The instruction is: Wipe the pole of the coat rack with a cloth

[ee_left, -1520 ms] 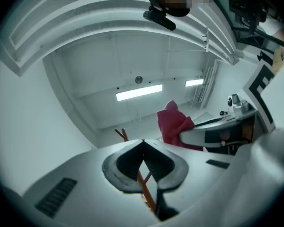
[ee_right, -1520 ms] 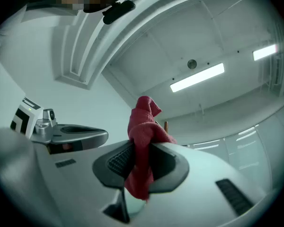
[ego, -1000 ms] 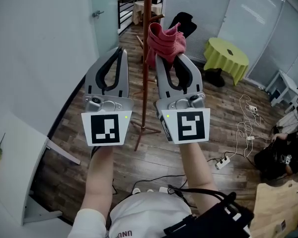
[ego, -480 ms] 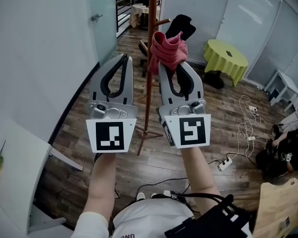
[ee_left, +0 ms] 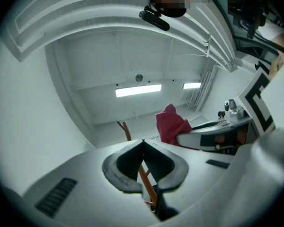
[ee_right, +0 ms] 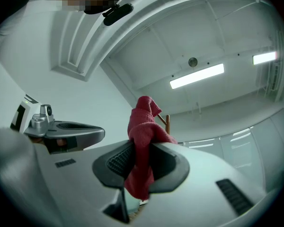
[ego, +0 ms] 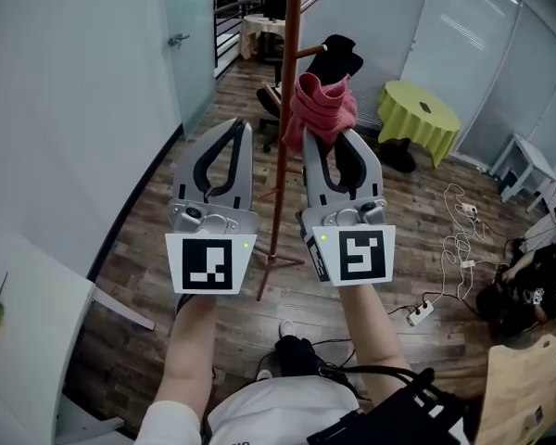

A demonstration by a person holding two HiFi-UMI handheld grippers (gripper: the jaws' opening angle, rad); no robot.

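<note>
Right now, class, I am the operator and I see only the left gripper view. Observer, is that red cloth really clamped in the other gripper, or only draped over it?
Observer: Clamped. In the right gripper view the cloth runs down between the shut jaws of the right gripper.
Operator: Where is the pole relative to the two grippers?
Observer: In the head view the pole rises between the left gripper and the right gripper. The cloth is just to its right; I cannot tell whether they touch.
Operator: What does the pole stand on?
Observer: Its spread feet rest on a wooden floor.
</note>
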